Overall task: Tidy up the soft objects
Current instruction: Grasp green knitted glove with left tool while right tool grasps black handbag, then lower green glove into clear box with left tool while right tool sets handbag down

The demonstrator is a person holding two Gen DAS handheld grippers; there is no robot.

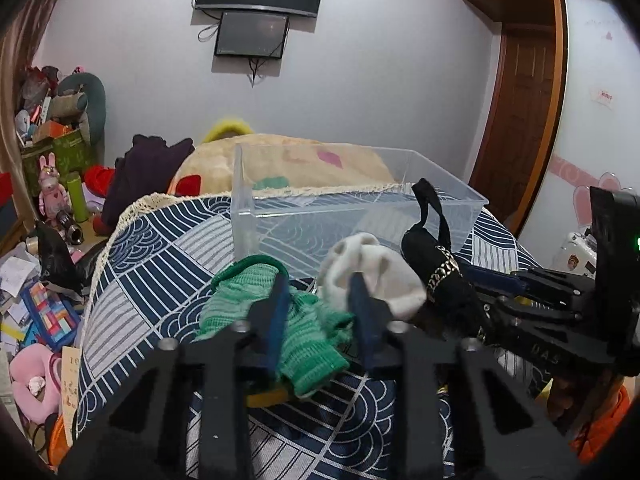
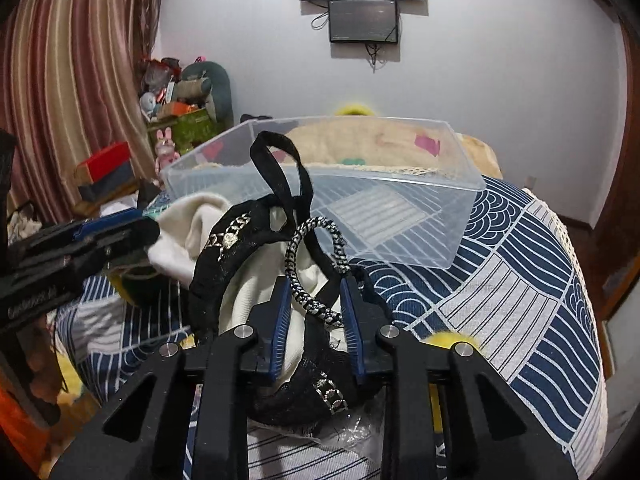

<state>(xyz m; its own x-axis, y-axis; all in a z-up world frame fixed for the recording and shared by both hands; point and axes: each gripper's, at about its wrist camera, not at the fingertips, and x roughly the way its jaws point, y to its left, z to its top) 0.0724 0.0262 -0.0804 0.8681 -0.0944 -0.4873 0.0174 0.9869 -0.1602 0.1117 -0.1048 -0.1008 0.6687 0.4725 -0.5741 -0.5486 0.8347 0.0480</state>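
A clear plastic bin [image 1: 360, 216] stands empty on the patterned blue cloth; it also shows in the right wrist view [image 2: 440, 184]. My left gripper [image 1: 318, 292] is open, its fingers astride a green knit cloth [image 1: 308, 344], with a white soft item [image 1: 376, 276] just beyond the right finger. My right gripper [image 2: 314, 292] is open around a black fabric piece with metallic trim [image 2: 224, 248] and a black-and-silver braided loop [image 2: 316, 304]. That black piece [image 1: 436, 264] also shows in the left wrist view, as does the right gripper [image 1: 476, 280]. The left gripper [image 2: 120, 228] shows at left.
The cloth-covered table [image 2: 520, 280] drops away at right. A cream cushion [image 1: 296, 160] lies behind the bin. Clutter of boxes and toys [image 1: 60, 140] sits far left. A yellow fuzzy item [image 2: 444, 338] lies beside my right gripper. A wooden door [image 1: 516, 120] is at right.
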